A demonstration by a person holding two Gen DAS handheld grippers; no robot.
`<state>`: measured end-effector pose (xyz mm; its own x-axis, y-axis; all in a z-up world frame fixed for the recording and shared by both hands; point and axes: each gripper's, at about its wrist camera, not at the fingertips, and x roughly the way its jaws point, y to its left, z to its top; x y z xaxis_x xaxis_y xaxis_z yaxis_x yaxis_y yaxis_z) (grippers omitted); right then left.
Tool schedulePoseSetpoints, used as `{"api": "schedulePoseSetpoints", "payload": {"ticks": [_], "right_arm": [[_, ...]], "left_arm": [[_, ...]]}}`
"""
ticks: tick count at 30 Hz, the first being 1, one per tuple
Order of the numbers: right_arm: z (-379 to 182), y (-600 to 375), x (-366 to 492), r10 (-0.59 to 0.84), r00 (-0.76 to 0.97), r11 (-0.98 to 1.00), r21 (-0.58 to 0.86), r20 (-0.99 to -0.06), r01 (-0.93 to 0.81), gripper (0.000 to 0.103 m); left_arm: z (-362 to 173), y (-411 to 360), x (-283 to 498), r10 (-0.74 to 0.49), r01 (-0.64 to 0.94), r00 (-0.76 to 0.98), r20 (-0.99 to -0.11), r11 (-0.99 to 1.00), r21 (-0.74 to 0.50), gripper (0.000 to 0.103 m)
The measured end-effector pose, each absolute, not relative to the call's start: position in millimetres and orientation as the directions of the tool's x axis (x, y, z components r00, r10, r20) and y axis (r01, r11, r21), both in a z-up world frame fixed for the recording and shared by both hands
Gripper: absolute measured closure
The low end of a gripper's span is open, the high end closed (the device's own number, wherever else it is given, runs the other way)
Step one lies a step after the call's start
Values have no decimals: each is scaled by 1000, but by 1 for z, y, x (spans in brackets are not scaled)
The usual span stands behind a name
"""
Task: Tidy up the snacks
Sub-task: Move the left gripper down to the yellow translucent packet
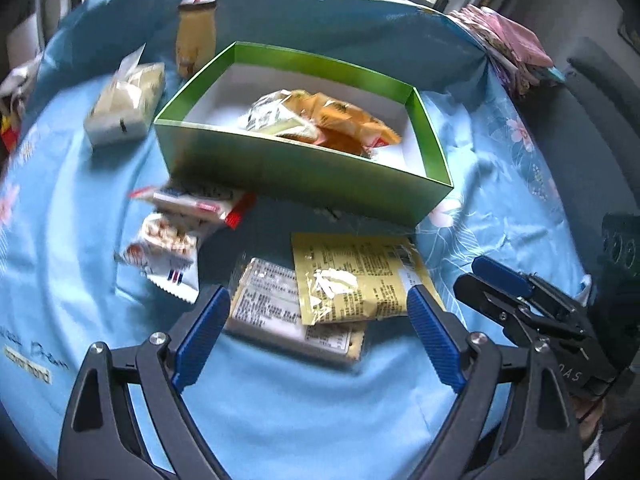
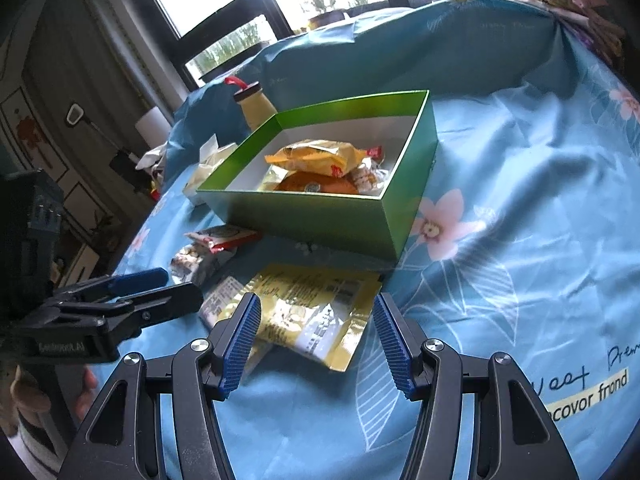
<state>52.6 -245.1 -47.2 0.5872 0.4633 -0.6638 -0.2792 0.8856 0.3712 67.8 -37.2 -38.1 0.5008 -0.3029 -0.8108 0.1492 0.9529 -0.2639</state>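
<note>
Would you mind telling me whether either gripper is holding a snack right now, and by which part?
Nothing is held. The left gripper and right gripper both stand open above the yellow packet, with no pad touching it.

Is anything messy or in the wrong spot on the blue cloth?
Yes. Several snack packets still lie loose outside the green box: a yellow packet overlaps a pale one, and two red-and-white packets are heaped crookedly by the box's corner. Nothing looks spilled or torn.

box (image 1: 304, 176): green, white inside | cloth (image 1: 280, 400): blue, pink floral
</note>
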Motion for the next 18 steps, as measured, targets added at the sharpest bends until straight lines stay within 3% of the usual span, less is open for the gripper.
{"api": "schedulePoseSetpoints", "payload": {"ticks": [11, 18], "right_arm": [[-68, -263, 56, 508, 546, 854, 473, -666, -217, 44], [-83, -271, 60, 542, 518, 828, 527, -662, -193, 44]], "left_arm": [[-54, -17, 79, -522, 101, 376, -766, 844, -526, 12], [-60, -19, 89, -598, 74, 325, -732, 788, -611, 12]]}}
